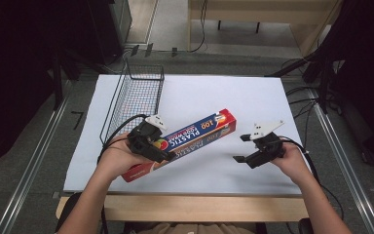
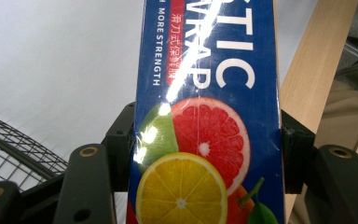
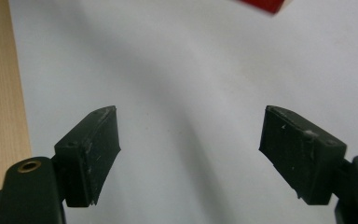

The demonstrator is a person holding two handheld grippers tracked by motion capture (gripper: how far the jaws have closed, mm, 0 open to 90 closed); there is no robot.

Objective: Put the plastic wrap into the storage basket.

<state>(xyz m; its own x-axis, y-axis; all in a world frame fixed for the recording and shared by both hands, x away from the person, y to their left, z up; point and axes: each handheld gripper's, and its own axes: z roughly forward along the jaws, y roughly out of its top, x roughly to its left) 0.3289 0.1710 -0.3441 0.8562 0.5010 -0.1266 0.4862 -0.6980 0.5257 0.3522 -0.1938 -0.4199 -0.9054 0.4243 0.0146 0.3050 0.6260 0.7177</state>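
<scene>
Above white sheet point(image 1: 253, 97), left claw point(image 1: 163, 153) clamps box point(image 1: 199, 131).

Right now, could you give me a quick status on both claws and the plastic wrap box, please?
Left claw shut on plastic wrap box. Right claw open, nothing in it. Wire basket beside the box, not blocking.

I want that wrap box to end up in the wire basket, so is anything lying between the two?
Nothing visible does. The left gripper is clamped on the plastic wrap box, and the wire basket stands just beyond it with bare white table cover between them.
</scene>
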